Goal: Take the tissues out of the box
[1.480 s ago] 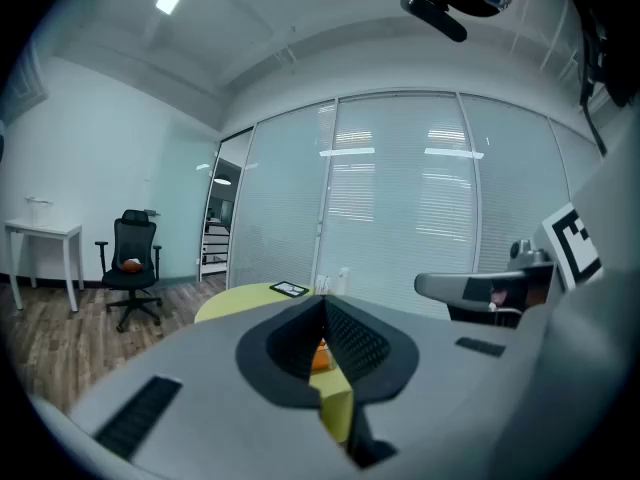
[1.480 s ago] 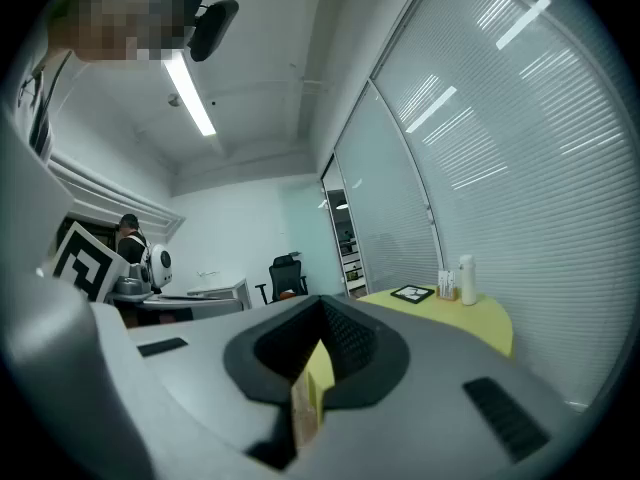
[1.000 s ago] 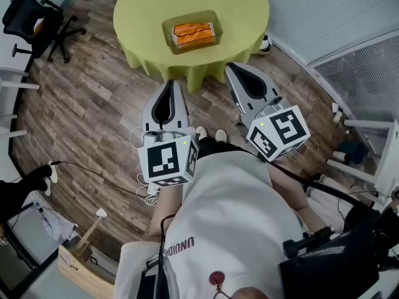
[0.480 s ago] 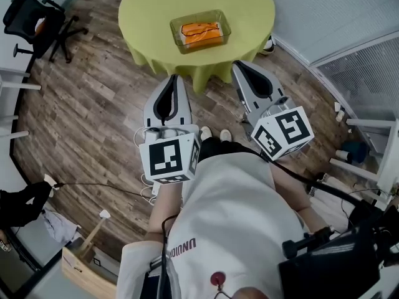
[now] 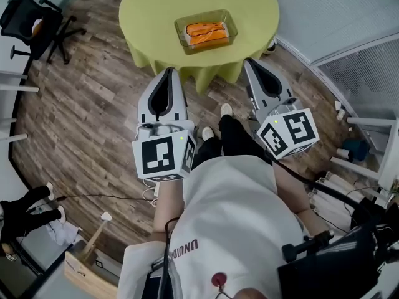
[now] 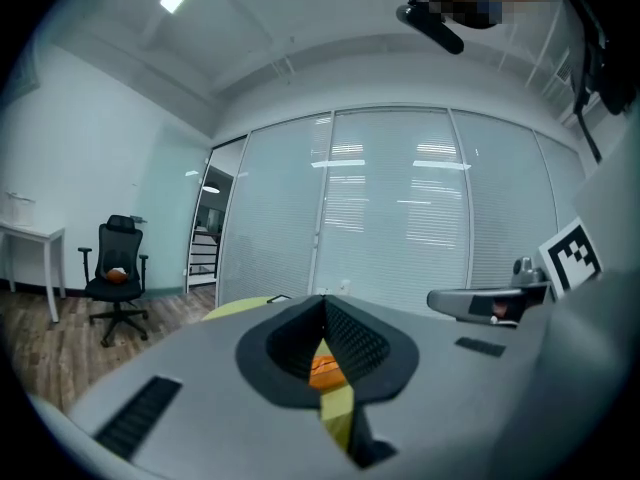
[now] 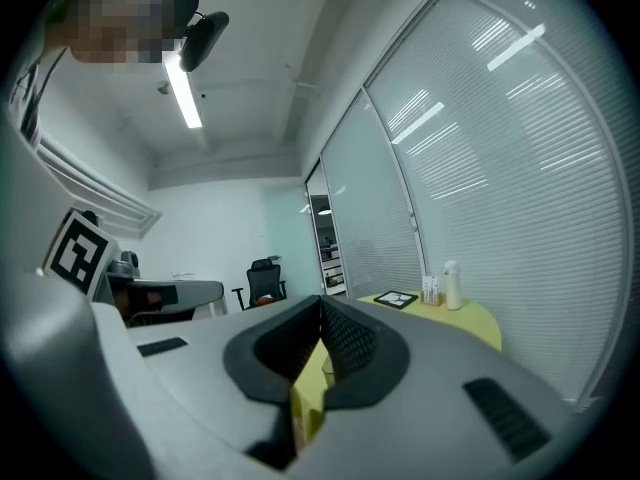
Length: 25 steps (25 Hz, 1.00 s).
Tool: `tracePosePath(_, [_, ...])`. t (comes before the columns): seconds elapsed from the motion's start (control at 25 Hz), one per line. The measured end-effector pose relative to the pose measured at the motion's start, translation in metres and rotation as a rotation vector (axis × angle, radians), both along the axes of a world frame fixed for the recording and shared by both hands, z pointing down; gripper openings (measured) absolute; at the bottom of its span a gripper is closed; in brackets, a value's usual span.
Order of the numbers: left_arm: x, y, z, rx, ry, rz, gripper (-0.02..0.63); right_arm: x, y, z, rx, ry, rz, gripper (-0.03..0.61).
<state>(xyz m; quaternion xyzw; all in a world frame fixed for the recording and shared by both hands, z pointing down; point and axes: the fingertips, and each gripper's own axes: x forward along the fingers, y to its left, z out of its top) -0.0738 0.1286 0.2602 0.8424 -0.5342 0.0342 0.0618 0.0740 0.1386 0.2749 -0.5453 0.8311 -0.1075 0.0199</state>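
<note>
A clear box (image 5: pixel 206 31) with an orange tissue pack (image 5: pixel 206 32) inside stands on a round table with a yellow-green cloth (image 5: pixel 156 8) at the top of the head view. Both grippers are held above the floor, short of the table's near edge, pointing toward it. My left gripper (image 5: pixel 168 71) is shut with nothing in it. My right gripper (image 5: pixel 252 61) is shut and empty too. In the left gripper view the orange pack (image 6: pixel 325 370) shows through the gap behind the closed tips (image 6: pixel 323 299). The right gripper view shows its closed tips (image 7: pixel 320 300) and the table (image 7: pixel 475 320).
A black office chair (image 5: pixel 31 20) stands at the far left on the wooden floor. Cables (image 5: pixel 146 189) lie by the person's feet (image 5: pixel 215 122). A glass wall with blinds (image 5: pixel 349 17) runs along the right. A bottle (image 7: pixel 453 286) and a small frame (image 7: pixel 397 299) stand on the table.
The table and box have shifted a little to the right in the head view. The grippers have spread slightly apart, and the person's foot has stepped forward. Both stay shut.
</note>
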Motion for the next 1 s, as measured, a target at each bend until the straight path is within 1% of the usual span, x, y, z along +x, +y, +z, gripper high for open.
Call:
tracePosePath(0.12, [-0.003, -0.005, 0.010, -0.027, -0.007, -0.018, 0.014, 0.006, -0.012, 0.002, -0.001, -0.004, 0.006, 0.020])
tracePosePath(0.24, [-0.004, -0.018, 0.012, -0.031, -0.014, -0.044, 0.014, 0.010, -0.030, 0.002, 0.009, -0.006, -0.011, 0.020])
tracePosePath(0.44, [-0.001, -0.048, 0.007, -0.024, -0.019, -0.082, 0.014, 0.010, -0.066, -0.004, 0.042, 0.007, -0.073, 0.020])
tracePosePath(0.64, [0.005, -0.083, 0.007, -0.022, -0.013, -0.135, 0.014, 0.016, -0.108, 0.000, 0.036, 0.023, -0.121, 0.020])
tracePosePath(0.84, [0.010, -0.113, 0.003, -0.016, -0.035, -0.192, 0.014, 0.023, -0.150, 0.002, 0.031, 0.014, -0.169, 0.020])
tracePosePath(1.0, [0.011, -0.129, 0.006, -0.022, -0.038, -0.241, 0.014, 0.024, -0.176, 0.006, 0.030, 0.024, -0.232, 0.020])
